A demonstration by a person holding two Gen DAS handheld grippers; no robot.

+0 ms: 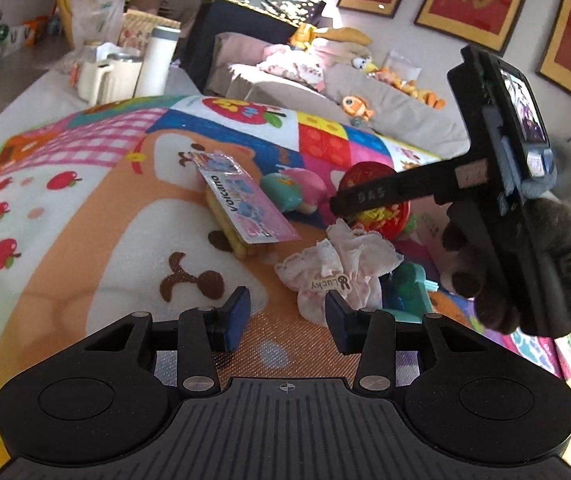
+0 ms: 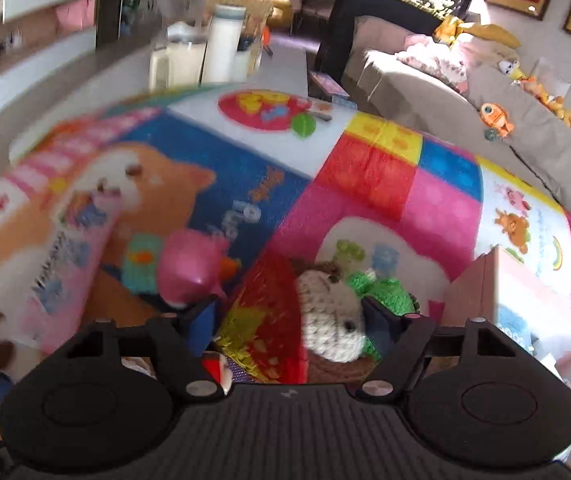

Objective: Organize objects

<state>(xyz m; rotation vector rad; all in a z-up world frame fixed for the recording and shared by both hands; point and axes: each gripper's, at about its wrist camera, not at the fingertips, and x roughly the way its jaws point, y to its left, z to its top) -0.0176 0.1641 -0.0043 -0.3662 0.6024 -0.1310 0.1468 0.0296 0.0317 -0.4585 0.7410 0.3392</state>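
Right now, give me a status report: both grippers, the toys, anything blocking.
Left gripper open, empty, above mat. Right gripper straddling cream crocheted doll over red foil disc; grip unconfirmed. White lace scrunchie just ahead of left fingers.

The word "Volcano" runs in dark letters along the pink blister pack [image 1: 245, 208] lying on the mat, a small tag on the white frilly cloth [image 1: 341, 268] reads "Lucky", and the black finger of the right gripper [image 1: 369, 196] bears raised letters that look like "DAS".
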